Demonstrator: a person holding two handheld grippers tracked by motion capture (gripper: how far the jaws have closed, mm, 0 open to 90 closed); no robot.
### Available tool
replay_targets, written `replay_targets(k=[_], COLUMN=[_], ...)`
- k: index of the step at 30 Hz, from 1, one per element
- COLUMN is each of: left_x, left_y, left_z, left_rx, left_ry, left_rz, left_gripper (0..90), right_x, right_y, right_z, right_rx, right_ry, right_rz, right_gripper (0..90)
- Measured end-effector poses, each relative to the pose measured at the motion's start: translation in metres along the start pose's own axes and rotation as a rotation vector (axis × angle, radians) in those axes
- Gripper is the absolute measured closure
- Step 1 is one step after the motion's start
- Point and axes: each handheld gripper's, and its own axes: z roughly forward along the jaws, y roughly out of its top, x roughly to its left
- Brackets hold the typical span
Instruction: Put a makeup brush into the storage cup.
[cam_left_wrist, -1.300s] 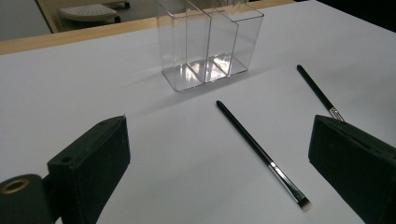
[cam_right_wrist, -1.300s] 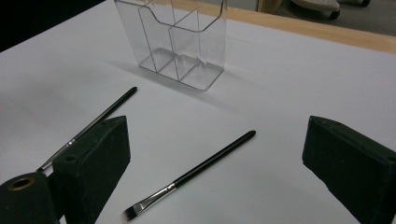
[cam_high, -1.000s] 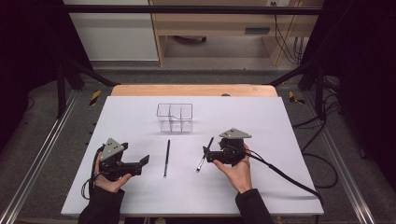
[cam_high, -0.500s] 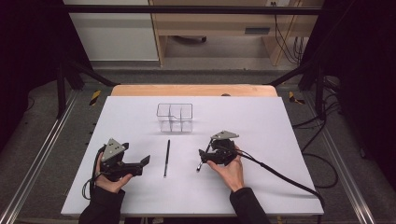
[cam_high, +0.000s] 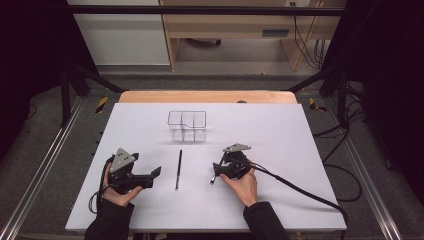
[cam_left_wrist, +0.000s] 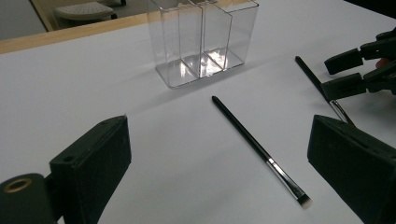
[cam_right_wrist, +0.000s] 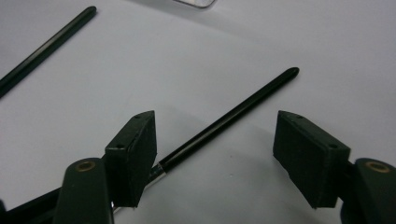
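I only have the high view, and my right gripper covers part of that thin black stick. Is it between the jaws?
Observer: Yes. In the right gripper view the right gripper straddles the right brush. Its jaws have just been closing but do not clamp it.
Operator: Is it centred?
Observer: No. It runs close beside one jaw, near its silver ferrule, with a wide gap to the other.
Operator: And the left gripper?
Observer: The left gripper is open. The other brush lies ahead of it, bristles toward it.
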Motion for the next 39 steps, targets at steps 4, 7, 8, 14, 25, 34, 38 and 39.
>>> replay_targets(k=[4, 7, 8, 14, 25, 34, 38, 39], left_x=[-0.001, -0.001, -0.0011, -0.0022, -0.0022, -0.004, -0.0043, -0.0043], left_y=[0.0, -0.0003, -0.0003, 0.0, 0.0002, 0.0002, 0.0002, 0.0002], left_z=[0.0003, 0.0009, 0.001, 0.001, 0.0009, 0.0016, 0.0012, 0.0011], left_rx=[0.0, 0.004, 0.005, 0.004, 0.003, 0.008, 0.005, 0.005], left_ry=[-0.004, -0.005, -0.005, -0.01, -0.012, -0.013, -0.014, -0.014], left_rz=[0.003, 0.002, 0.003, 0.005, 0.003, 0.009, 0.008, 0.008], left_gripper=[5.5, 5.6, 5.6, 5.8, 6.4, 6.4, 6.4, 6.5], right_x=[-0.0001, 0.0002, 0.0007, 0.0008, 0.0011, 0.0008, -0.0002, -0.0003], right_y=[-0.002, -0.0024, -0.0032, -0.0033, -0.0036, -0.003, -0.0026, -0.0026], right_z=[0.0019, 0.0007, 0.0005, -0.0008, -0.0029, -0.0045, -0.0054, -0.0055], right_rx=[0.016, 0.019, 0.016, 0.02, 0.024, 0.036, 0.044, 0.045], right_ry=[-0.016, -0.025, -0.033, -0.02, 0.001, 0.005, 0.001, 0.0], right_rz=[-0.027, -0.039, -0.051, -0.065, -0.093, -0.096, -0.101, -0.102], right_gripper=[36.8, 41.8, 43.5, 50.0, 63.3, 69.4, 71.2, 71.5])
